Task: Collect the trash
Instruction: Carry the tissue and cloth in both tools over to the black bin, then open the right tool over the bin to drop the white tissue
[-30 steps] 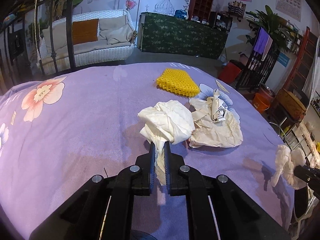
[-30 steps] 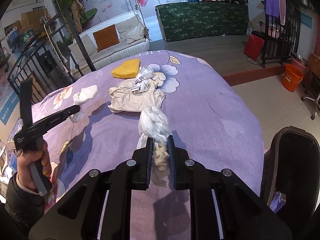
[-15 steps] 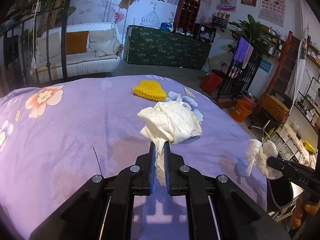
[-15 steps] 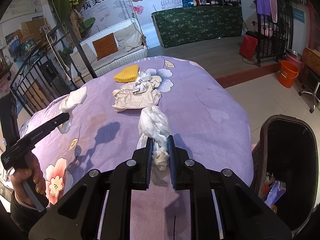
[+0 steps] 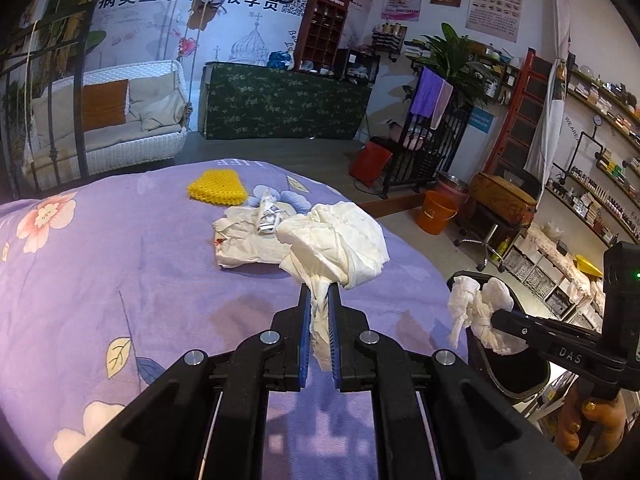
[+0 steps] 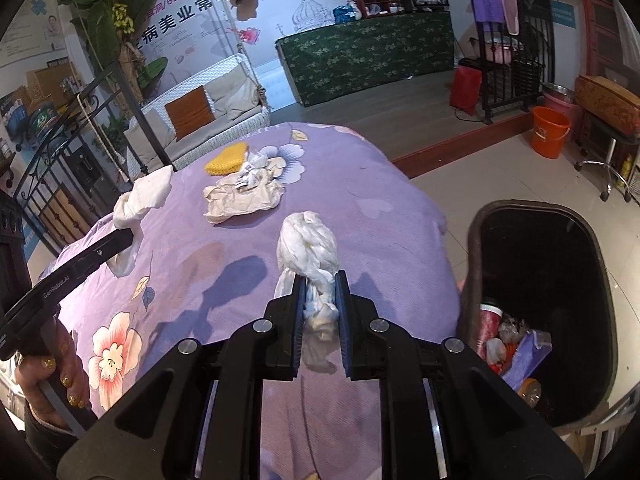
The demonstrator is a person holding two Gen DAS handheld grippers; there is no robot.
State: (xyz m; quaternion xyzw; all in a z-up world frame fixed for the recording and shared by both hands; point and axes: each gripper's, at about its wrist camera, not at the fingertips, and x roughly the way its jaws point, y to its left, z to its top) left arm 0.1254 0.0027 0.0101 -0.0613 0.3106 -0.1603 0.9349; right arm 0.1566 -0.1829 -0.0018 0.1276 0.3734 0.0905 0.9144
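Between the fingers of each gripper, left gripper and right gripper, a crumpled tissue is clamped tight, mid-carry; next, reach over the bin at the right and let go.

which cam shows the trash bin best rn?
Right wrist view: the black trash bin shows its whole open mouth, with trash at the bottom. Left wrist view shows only part of its rim, behind the right gripper and its tissue wad.

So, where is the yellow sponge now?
In both views the yellow sponge lies at the far end of the purple cloth, just beyond the crumpled brown paper.
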